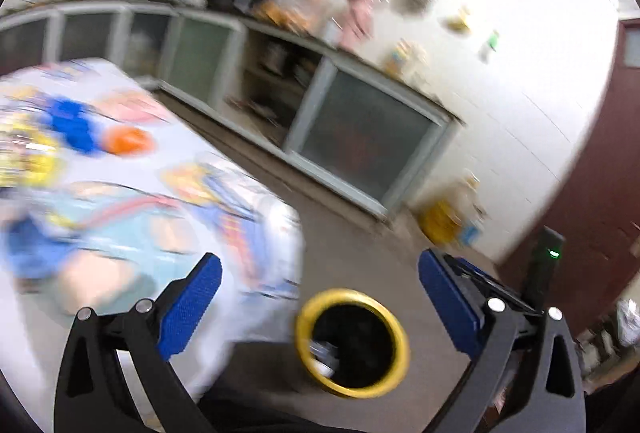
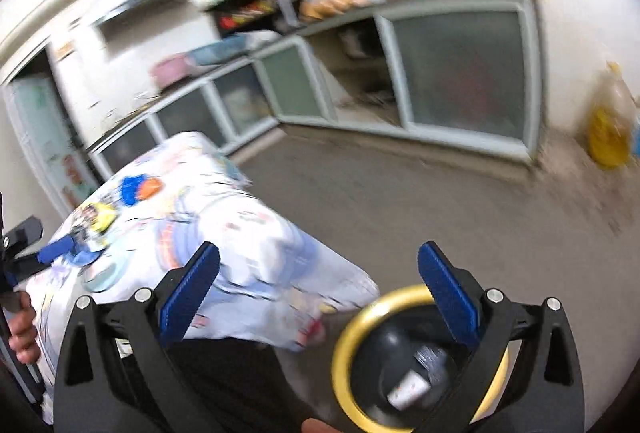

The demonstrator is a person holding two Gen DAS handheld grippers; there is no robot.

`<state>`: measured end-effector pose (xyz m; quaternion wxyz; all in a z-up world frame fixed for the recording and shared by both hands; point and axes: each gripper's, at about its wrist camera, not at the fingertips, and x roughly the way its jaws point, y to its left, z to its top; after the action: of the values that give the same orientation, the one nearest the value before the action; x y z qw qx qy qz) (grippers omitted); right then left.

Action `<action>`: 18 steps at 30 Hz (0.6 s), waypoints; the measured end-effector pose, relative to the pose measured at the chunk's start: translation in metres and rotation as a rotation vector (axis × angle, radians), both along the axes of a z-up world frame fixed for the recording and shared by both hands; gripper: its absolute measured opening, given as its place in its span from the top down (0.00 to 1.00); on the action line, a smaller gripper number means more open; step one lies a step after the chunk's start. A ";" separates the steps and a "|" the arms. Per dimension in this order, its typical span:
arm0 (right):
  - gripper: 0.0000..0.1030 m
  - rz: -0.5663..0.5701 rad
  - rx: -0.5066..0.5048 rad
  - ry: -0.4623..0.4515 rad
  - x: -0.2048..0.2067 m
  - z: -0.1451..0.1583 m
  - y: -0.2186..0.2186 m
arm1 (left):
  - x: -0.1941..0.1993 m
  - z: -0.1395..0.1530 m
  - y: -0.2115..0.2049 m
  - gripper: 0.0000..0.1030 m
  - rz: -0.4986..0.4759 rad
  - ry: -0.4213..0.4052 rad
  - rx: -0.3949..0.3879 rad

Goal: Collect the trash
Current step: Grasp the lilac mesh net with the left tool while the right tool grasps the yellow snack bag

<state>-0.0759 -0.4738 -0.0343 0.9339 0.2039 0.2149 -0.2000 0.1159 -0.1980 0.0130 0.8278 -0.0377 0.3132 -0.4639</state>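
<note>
A round bin with a yellow rim (image 1: 352, 343) and black liner stands on the floor beside the table; a few pieces of trash (image 1: 322, 353) lie inside. It shows in the right wrist view (image 2: 360, 317) too, with white and grey trash (image 2: 420, 373) in it. My left gripper (image 1: 320, 293) is open and empty, above the table's corner and the bin. My right gripper (image 2: 320, 285) is open and empty, above the bin. The left gripper (image 2: 60, 247) also shows at the far left in the right wrist view, over the table. Both views are blurred.
The table carries a patterned cloth (image 1: 132, 217) with blue (image 1: 72, 125), orange (image 1: 128, 141) and yellow (image 1: 24, 161) items on it. Grey cabinets (image 1: 360, 137) line the wall behind. A yellow bag (image 2: 606, 141) sits on the floor by the wall. A dark red door (image 1: 600, 173) is at the right.
</note>
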 end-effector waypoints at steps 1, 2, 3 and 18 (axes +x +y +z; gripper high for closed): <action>0.08 0.022 -0.020 -0.003 0.009 0.004 0.009 | 0.001 0.003 0.015 0.08 0.052 -0.024 0.011; 0.08 0.058 -0.044 -0.011 0.020 0.009 0.021 | 0.003 0.005 0.034 0.08 0.120 -0.054 0.027; 0.08 0.120 -0.061 -0.038 0.035 0.014 0.035 | 0.005 0.006 0.052 0.08 0.188 -0.082 0.048; 0.08 0.713 -0.169 -0.042 0.212 0.036 0.221 | 0.062 0.016 0.271 0.08 0.829 -0.087 0.315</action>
<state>0.1364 -0.2529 0.0015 0.9627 0.0422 0.2358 0.1255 0.1775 0.0732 0.0292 0.9519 -0.0138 0.3033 -0.0406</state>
